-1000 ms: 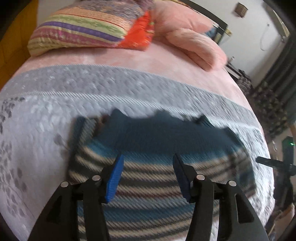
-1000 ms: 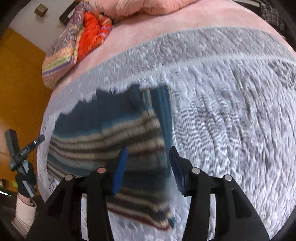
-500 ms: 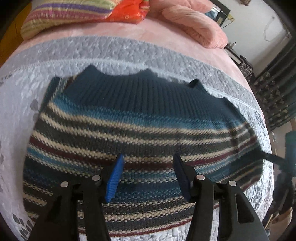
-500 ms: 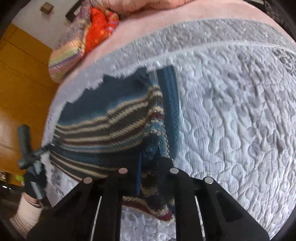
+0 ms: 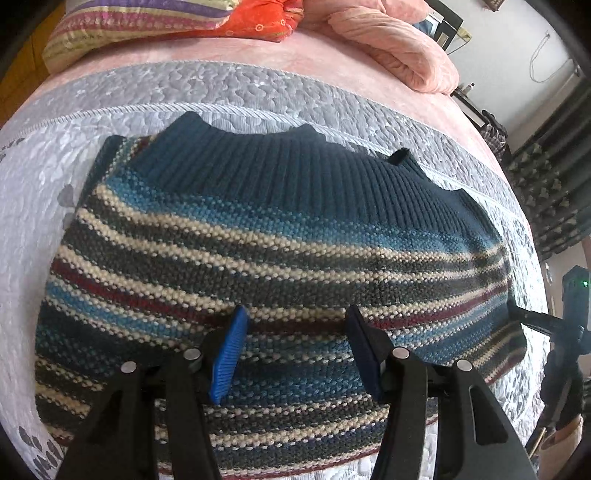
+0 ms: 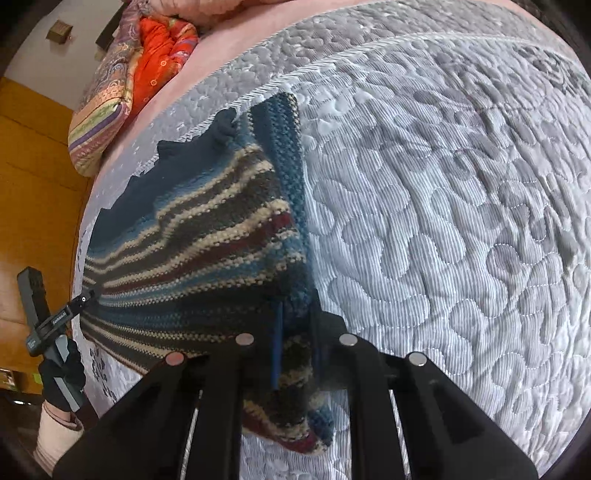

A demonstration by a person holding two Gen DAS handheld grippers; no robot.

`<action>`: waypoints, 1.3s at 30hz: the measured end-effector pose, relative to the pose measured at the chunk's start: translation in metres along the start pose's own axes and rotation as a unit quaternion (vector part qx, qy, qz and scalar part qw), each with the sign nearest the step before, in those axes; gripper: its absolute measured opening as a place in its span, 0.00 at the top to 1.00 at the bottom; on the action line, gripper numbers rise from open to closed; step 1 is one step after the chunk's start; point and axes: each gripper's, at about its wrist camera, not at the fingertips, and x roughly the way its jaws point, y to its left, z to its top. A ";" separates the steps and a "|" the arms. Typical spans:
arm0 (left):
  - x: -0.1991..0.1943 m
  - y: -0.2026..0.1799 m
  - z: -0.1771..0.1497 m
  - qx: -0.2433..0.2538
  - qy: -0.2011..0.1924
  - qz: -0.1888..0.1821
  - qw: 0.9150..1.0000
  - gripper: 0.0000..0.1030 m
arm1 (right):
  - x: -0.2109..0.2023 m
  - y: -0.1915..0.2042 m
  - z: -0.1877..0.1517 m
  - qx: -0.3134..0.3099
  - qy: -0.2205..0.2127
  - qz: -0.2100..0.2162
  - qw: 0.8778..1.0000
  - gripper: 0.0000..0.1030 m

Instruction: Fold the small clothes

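A small knitted sweater (image 5: 266,236) with blue, cream, grey and dark red stripes and a dark blue ribbed band lies flat on the grey quilted bedspread (image 5: 44,177). My left gripper (image 5: 295,350) hovers open just above the sweater's striped part, nothing between its blue pads. In the right wrist view the same sweater (image 6: 207,236) fills the left half, and my right gripper (image 6: 295,347) is shut on its near right edge, the knit bunched between the jaws. The right gripper (image 5: 569,317) also shows at the far right of the left wrist view.
Striped and orange pillows (image 5: 177,18) and a folded pink blanket (image 5: 395,48) lie at the head of the bed. Bare grey quilt (image 6: 461,221) stretches right of the sweater. A gloved hand (image 6: 59,373) holds the left gripper at the bed's edge, by a yellow wall (image 6: 33,177).
My left gripper came down close over the sweater and stayed open. My right gripper went from open to shut on the sweater's right edge.
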 end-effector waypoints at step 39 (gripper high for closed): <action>0.007 -0.014 0.009 -0.006 0.011 -0.028 1.000 0.46 | 0.026 -0.023 0.022 0.072 0.010 0.162 0.984 0.70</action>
